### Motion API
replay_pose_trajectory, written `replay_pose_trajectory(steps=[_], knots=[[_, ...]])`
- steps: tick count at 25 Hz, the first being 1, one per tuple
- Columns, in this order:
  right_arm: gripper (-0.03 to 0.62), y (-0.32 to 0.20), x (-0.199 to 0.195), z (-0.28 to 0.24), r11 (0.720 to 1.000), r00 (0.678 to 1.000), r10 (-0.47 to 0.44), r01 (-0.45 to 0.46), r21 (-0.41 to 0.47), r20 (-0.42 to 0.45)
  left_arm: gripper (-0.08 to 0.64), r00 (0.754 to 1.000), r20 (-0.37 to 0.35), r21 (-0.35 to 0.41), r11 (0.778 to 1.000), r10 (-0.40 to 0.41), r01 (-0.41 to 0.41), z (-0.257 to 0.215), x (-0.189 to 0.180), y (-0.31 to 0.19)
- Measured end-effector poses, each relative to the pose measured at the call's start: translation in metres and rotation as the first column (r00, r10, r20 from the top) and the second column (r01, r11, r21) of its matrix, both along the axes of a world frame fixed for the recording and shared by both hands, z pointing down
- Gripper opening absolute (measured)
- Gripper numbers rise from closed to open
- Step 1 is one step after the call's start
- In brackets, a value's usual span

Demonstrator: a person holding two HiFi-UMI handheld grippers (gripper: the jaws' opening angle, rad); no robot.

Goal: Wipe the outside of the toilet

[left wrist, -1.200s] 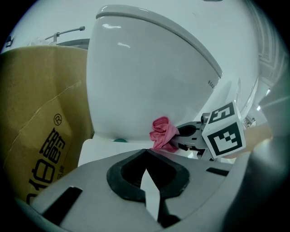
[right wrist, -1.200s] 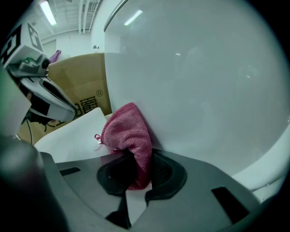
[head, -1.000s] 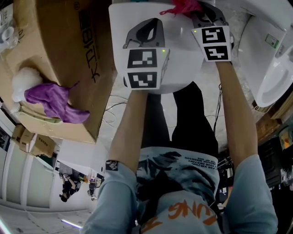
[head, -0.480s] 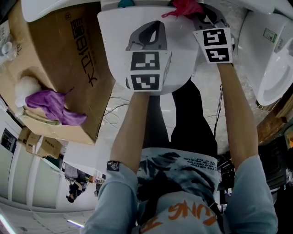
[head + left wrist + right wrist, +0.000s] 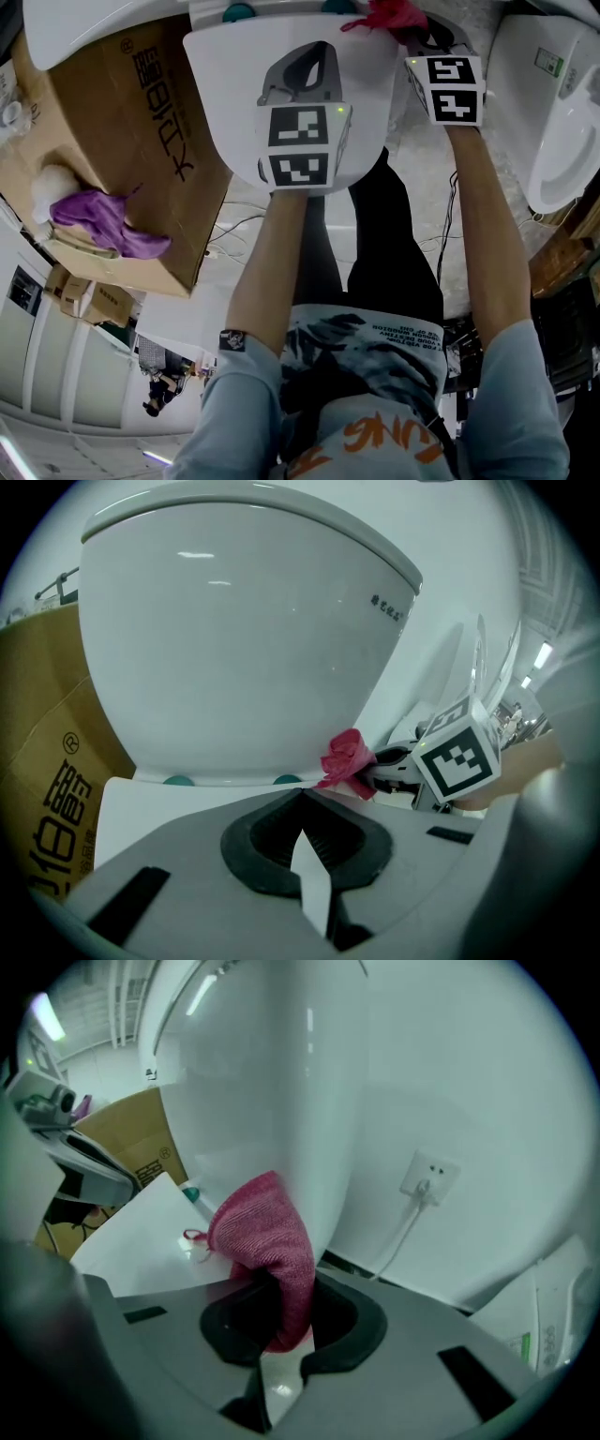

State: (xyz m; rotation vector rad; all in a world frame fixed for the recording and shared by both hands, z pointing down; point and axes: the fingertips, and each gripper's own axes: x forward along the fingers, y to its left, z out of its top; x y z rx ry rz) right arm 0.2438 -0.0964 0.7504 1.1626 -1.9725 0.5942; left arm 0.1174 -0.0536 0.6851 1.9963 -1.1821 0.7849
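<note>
Our right gripper [image 5: 413, 36] pinches the pink cloth [image 5: 382, 13] at the top right of the head view. The cloth rests against the toilet [image 5: 234, 84], where the flat white part meets the tall round part. The toilet's white side lies ahead and to the left of this gripper, so we think the wipe goes that way. Our left gripper [image 5: 302, 70] sits over the flat part, jaws pressed together, holding nothing.

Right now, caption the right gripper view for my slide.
A red cloth clamped in the right claw, close beside the white toilet.
</note>
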Motion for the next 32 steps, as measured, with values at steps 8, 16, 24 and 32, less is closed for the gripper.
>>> replay_pose_trajectory(steps=[8, 16, 24, 32], knots=[[0.067, 0.041, 0.046, 0.003, 0.981, 0.982, 0.18, -0.175, -0.081, 0.059, 0.02, 1.0, 0.006, 0.017, 1.0, 0.018, -0.018, -0.011, 0.019, 0.013], [0.067, 0.079, 0.051, -0.042, 0.976, 0.968, 0.215, -0.209, -0.059, 0.131, 0.02, 0.999, -0.017, 0.074, 0.996, -0.049, 0.05, -0.048, 0.018, 0.023], [0.067, 0.103, 0.034, -0.105, 0.967, 0.952, 0.254, -0.255, -0.013, 0.171, 0.02, 0.98, -0.036, 0.095, 0.976, -0.195, 0.198, -0.095, -0.036, 0.057], [0.069, 0.118, -0.033, -0.19, 0.953, 0.929, 0.277, -0.298, 0.051, 0.245, 0.02, 0.952, -0.073, 0.166, 0.938, -0.297, 0.306, -0.18, -0.109, 0.083]])
